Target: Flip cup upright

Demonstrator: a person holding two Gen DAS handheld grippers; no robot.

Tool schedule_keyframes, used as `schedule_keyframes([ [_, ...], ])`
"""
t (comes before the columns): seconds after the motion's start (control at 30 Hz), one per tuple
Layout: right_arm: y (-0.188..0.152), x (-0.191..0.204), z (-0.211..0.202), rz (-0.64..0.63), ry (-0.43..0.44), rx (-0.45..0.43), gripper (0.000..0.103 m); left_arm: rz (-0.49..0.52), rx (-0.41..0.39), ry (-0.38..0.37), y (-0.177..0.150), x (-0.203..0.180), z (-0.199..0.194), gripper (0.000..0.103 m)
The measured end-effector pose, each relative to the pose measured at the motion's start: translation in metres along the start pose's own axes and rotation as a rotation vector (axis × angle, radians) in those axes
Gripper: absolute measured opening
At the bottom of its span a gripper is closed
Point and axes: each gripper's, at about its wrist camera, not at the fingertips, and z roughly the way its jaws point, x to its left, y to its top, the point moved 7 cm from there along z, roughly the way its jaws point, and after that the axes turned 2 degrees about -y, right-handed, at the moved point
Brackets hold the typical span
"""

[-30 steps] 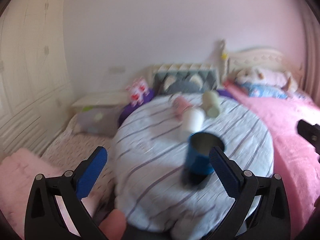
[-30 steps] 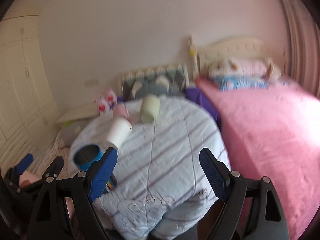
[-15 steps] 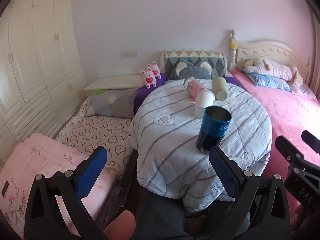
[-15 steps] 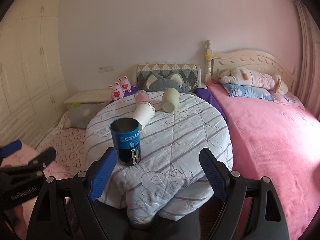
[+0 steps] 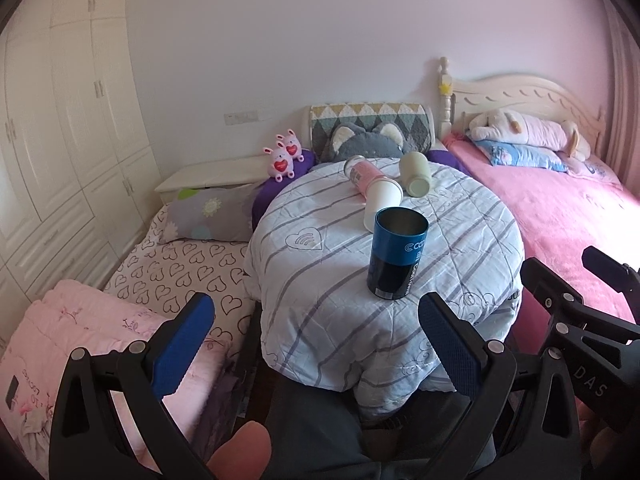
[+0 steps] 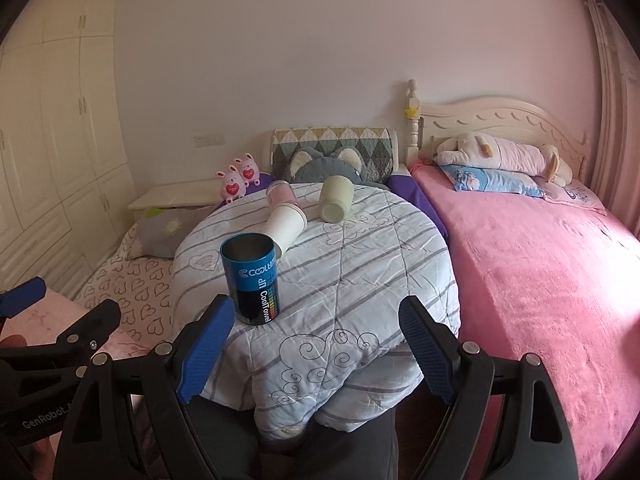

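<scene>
Both grippers have pulled a little farther back from the round table since 0.5 s ago, and the view has steadied. Left gripper hovers low before the table edge, its 2 blue-padded fingers spread wide with nothing between them; right gripper sits likewise, spread and empty. On the striped quilt the blue can-shaped cup stands upright, mouth up, near the front. Behind it lie 3 cups on their sides: white cup, pink cup, pale green cup.
</scene>
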Motion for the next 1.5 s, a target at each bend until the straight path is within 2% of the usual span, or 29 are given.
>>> schedule_keyframes([
  [0.83,-0.001,-0.002,-0.003,0.000,0.005,0.006,0.085,0.003,0.006,-0.022,-0.003,-0.005,-0.009,0.103],
  [1.5,0.000,-0.002,-0.005,-0.010,-0.001,0.002,0.085,0.021,-0.011,0.036,0.002,0.002,-0.011,0.103],
])
